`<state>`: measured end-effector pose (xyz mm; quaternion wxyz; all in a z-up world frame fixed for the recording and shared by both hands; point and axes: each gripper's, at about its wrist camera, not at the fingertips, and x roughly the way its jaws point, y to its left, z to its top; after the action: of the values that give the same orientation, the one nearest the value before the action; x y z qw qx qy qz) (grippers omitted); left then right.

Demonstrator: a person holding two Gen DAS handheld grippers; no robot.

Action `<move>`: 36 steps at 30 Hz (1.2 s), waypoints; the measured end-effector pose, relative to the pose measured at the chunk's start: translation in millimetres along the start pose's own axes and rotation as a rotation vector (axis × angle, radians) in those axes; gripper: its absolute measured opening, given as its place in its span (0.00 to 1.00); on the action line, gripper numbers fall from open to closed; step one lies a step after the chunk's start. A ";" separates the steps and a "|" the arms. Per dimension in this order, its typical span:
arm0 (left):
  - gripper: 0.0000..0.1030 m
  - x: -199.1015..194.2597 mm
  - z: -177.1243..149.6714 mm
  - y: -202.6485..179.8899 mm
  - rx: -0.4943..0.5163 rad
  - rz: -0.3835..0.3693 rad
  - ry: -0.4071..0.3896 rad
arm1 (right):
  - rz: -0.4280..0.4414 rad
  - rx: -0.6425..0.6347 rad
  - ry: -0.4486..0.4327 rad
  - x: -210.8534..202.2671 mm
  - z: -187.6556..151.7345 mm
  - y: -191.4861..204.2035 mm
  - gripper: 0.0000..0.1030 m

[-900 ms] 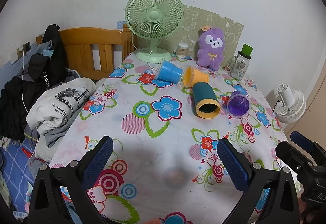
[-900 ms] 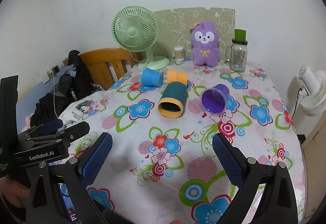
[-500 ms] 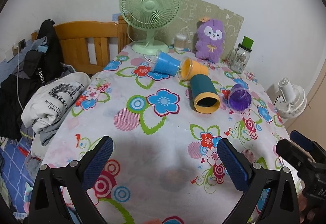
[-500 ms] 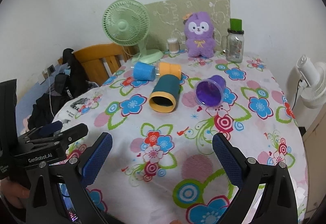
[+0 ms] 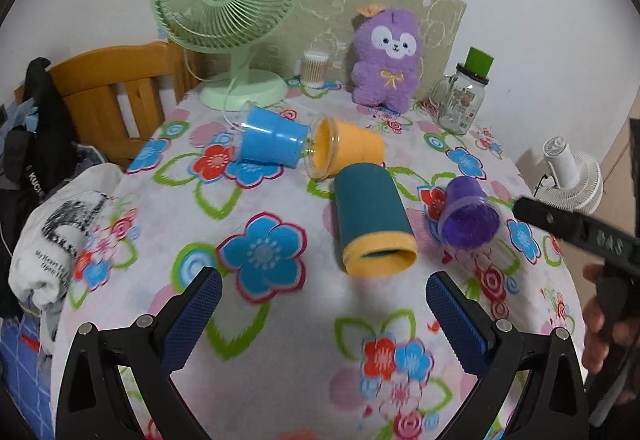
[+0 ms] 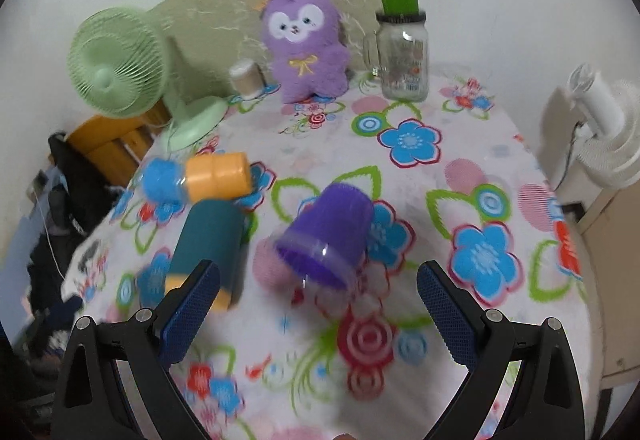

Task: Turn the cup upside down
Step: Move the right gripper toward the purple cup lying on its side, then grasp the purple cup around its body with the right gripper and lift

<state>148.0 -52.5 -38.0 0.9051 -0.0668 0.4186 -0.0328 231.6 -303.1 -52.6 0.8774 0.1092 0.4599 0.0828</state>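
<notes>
Several cups lie on their sides on the flowered tablecloth [image 5: 280, 360]: a blue cup [image 5: 272, 141], an orange cup [image 5: 346, 151], a dark teal cup with a yellow rim [image 5: 372, 224] and a purple cup [image 5: 468, 217]. My left gripper [image 5: 320, 316] is open and empty, just short of the teal cup's mouth. My right gripper [image 6: 318, 304] is open and empty, close in front of the purple cup [image 6: 330, 236]. The teal cup [image 6: 210, 244], orange cup [image 6: 218, 175] and blue cup [image 6: 162, 179] show to its left. The right gripper's body [image 5: 580, 236] shows in the left wrist view.
At the table's back stand a green fan [image 5: 228, 11], a purple plush toy [image 5: 386, 59], a glass jar with a green lid [image 5: 460, 99] and a cotton-swab jar [image 5: 314, 67]. A wooden chair [image 5: 120, 95] and clothes [image 5: 52, 232] are at the left. A white fan [image 6: 600, 127] is right of the table.
Both grippers have moved forward toward the cups. The right one has closed in on the purple cup, the left one on the teal cup. Both stay open; the cups have not moved.
</notes>
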 end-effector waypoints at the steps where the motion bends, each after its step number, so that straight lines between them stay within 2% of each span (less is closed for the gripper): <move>1: 1.00 5.0 3.2 -0.2 -0.006 -0.003 0.004 | 0.007 0.011 0.009 6.5 5.1 -1.9 0.97; 8: 1.00 29.3 16.6 -1.5 -0.018 0.009 0.018 | -0.003 0.065 0.130 64.8 32.7 -10.4 0.97; 13: 1.00 33.4 19.7 2.9 -0.029 0.022 0.013 | -0.006 0.070 0.161 82.8 35.6 -10.4 0.96; 16: 1.00 34.6 20.2 4.8 -0.034 0.021 0.016 | -0.012 0.068 0.170 88.7 37.3 -9.5 0.86; 18: 1.00 34.4 20.0 4.4 -0.035 0.022 0.018 | -0.018 0.061 0.189 94.7 38.2 -8.9 0.70; 19: 1.00 34.0 19.8 3.6 -0.034 0.020 0.018 | -0.020 0.057 0.198 97.0 38.2 -8.6 0.68; 25: 1.00 29.8 19.9 -0.1 -0.032 0.008 0.012 | -0.004 0.032 0.171 85.1 37.6 -0.3 0.64; 26: 1.00 28.5 20.1 -0.5 -0.033 0.006 0.010 | 0.000 0.022 0.160 80.1 37.8 2.9 0.57; 33: 1.00 21.4 23.6 -11.4 -0.010 -0.008 -0.020 | -0.001 -0.031 0.137 61.8 38.0 20.9 0.57; 36: 1.00 32.6 26.7 -21.9 0.044 0.010 0.019 | 0.004 -0.029 0.136 60.1 34.7 22.3 0.57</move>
<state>189.4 -75.5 -42.2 0.9025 -0.0443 0.4267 -0.0381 293.1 -270.8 -74.8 0.8453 0.0914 0.5171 0.0985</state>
